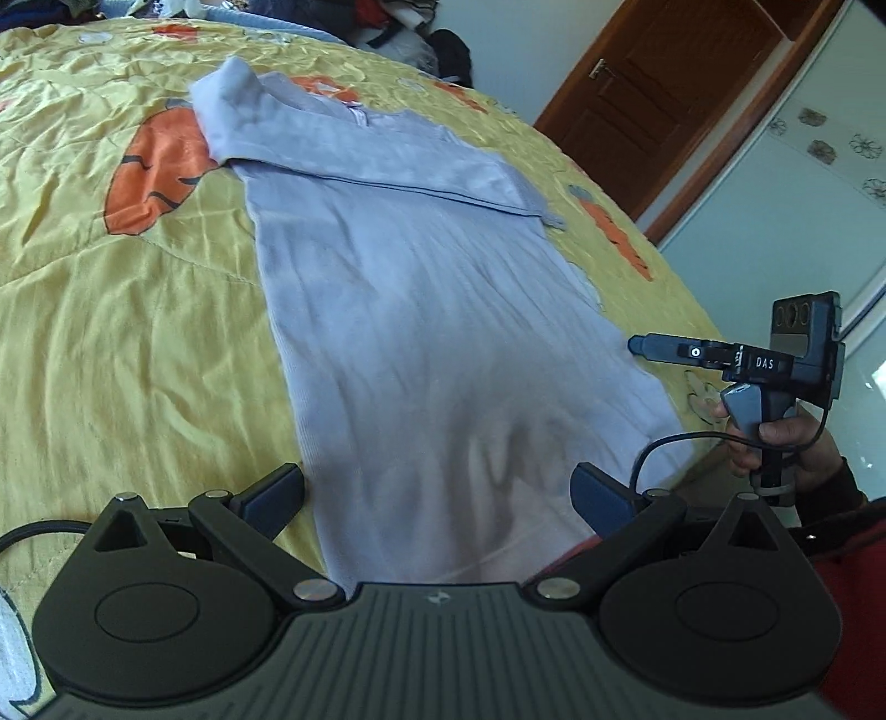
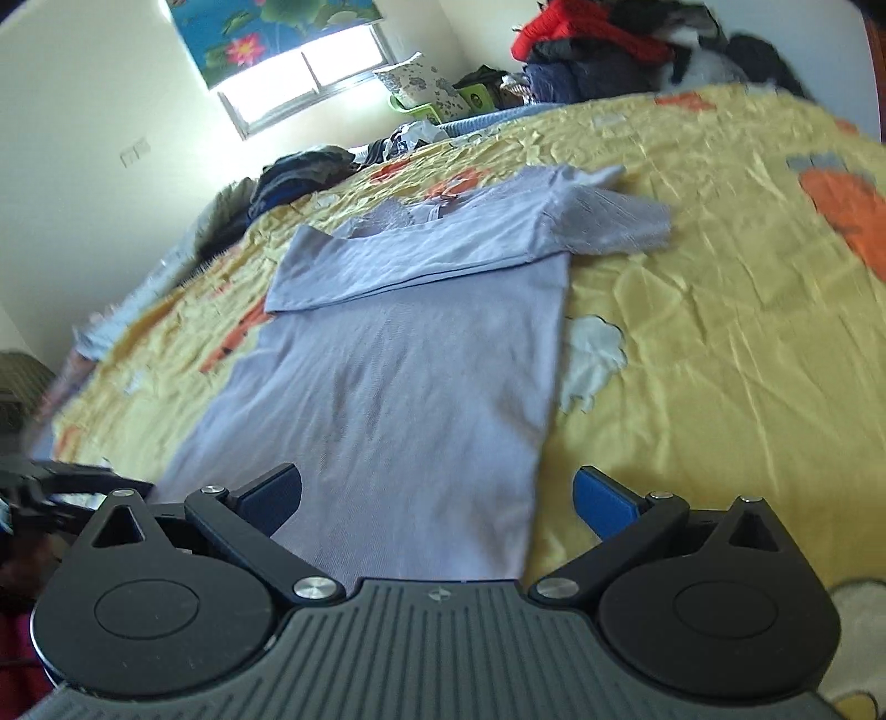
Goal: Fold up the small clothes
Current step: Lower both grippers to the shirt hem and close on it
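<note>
While the shirt (image 1: 443, 343) lies flat on the quilt (image 1: 111, 332), both grippers hover over its hem. Left gripper (image 1: 437, 493) and right gripper (image 2: 437, 493) gape wide, holding nothing.

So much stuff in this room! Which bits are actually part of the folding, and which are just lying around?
Part of the job:
- lilac garment, sleeves folded across
- left gripper, open
- right gripper, open

Just lying about:
- yellow carrot-print bedspread underneath
- clothes pile
- floral pillow
- wooden door
</note>
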`<state>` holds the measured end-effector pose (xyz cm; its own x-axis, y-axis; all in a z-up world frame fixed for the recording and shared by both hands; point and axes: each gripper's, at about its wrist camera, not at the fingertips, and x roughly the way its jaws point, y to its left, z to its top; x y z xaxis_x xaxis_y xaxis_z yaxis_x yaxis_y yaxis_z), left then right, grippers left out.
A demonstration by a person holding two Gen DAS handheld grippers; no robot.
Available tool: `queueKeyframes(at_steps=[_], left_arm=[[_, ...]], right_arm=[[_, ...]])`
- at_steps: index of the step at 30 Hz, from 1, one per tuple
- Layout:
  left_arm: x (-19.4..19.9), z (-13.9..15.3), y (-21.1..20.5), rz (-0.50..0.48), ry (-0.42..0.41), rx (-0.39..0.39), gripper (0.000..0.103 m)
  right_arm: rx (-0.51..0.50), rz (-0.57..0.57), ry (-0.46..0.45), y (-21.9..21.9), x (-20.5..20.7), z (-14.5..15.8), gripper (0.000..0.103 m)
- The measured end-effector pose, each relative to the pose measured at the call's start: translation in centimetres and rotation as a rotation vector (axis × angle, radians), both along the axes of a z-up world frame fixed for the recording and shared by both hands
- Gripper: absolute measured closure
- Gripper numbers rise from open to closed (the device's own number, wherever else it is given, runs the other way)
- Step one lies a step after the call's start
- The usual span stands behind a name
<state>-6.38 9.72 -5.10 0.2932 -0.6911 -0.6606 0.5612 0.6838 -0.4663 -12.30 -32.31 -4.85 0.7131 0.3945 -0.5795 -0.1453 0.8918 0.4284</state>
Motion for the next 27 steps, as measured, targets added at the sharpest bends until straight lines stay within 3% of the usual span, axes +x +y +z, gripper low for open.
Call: queueKeyframes(at_steps=[6, 11, 16, 21, 27], left_arm=[[0.9, -0.9, 2.5, 0.0, 0.111, -0.169, 0.0], [1.7, -1.9, 3.9, 0.021, 0.194, -0.283, 0.0], [1.4, -2.0, 3.0, -0.016, 0.183, -0.3, 0.0], [1.0, -2.1, 1.9, -0.06, 0.173, -0.297, 0.0], [0.5, -2.0, 1.7, -0.088, 0.167, -0.295, 0.0]], right_arm=[[0.15, 0.035, 0.069, -3.1, -1.5, -0.4, 0.0], [0.219, 0.097, 0.094, -3.7, -2.3, -0.7, 0.002], [0.262, 0.188, 0.108, -3.0, -2.8, -0.8, 0.002], [0.345, 0.198, 0.119, -2.8, -2.5, -1.2, 0.003], [0.377, 0.238, 0.138, -1.6, -2.2, -1.6, 0.024]])
